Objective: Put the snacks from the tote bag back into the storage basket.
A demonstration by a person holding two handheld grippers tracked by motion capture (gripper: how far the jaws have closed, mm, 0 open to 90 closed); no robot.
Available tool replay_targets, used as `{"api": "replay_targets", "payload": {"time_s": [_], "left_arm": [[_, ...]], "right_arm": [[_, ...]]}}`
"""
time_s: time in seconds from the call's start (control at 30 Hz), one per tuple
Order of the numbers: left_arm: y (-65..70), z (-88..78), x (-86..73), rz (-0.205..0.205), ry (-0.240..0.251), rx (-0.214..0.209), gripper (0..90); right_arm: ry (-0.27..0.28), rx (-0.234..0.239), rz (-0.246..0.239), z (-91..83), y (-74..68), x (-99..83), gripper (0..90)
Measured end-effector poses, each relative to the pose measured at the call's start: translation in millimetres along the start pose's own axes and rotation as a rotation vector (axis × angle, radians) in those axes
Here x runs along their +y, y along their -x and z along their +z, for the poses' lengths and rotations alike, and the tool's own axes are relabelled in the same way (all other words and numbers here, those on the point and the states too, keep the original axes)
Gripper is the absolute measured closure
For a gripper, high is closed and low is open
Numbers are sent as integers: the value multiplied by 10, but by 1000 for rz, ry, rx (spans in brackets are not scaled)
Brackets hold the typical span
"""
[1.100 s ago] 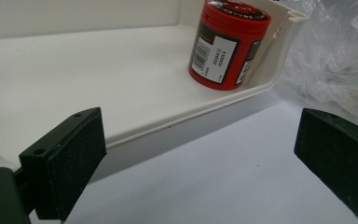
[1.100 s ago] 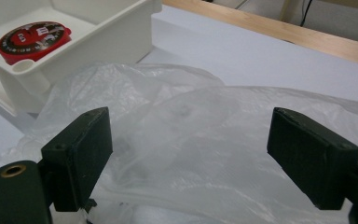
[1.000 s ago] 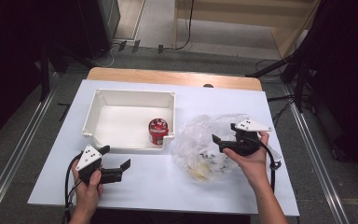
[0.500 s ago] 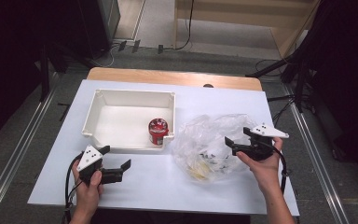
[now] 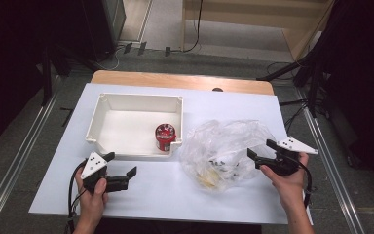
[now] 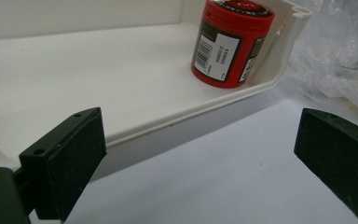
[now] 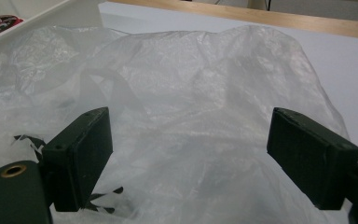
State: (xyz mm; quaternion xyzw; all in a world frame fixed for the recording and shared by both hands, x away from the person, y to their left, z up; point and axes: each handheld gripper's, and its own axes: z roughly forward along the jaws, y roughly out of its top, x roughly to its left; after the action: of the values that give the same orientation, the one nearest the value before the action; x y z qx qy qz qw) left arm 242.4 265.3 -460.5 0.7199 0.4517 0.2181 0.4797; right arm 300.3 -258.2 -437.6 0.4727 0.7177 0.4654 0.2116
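Observation:
A red can (image 5: 165, 137) with a white label stands in the front right corner of the white tray (image 5: 126, 100); the left gripper view shows the can (image 6: 230, 42) just past the tray's rim (image 6: 214, 100). My left gripper (image 5: 121, 164) rests open on the table in front of the tray, jaws apart with nothing between them (image 6: 198, 140). A crumpled clear plastic bag (image 5: 224, 148) lies right of the tray, with yellowish and dark bits inside. My right gripper (image 5: 259, 147) is open at the bag's right edge, facing the bag (image 7: 191, 93).
The white table top (image 5: 165, 195) rests on a wooden board (image 5: 180, 80) that shows at the far side. Metal rails run along the floor at both sides. Black cables trail from both grippers toward the front edge.
My right gripper has drawn back to the right, from over the bag to its right edge. The left gripper, tray and can have stayed where they were.

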Motion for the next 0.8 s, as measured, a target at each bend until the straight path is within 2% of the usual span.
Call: {"api": "replay_targets", "payload": {"time_s": [0.2,0.47,0.8], "left_arm": [[13,13,-2,1,-3,6,22],[3,6,-3,-3,0,10,22],[-3,12,0,-1,0,6,22]], "right_arm": [[19,7,14,-105,82,-134,145],[49,-13,53,-279,204,-288,144],[43,-54,32,-469,276,-437,145]]}}
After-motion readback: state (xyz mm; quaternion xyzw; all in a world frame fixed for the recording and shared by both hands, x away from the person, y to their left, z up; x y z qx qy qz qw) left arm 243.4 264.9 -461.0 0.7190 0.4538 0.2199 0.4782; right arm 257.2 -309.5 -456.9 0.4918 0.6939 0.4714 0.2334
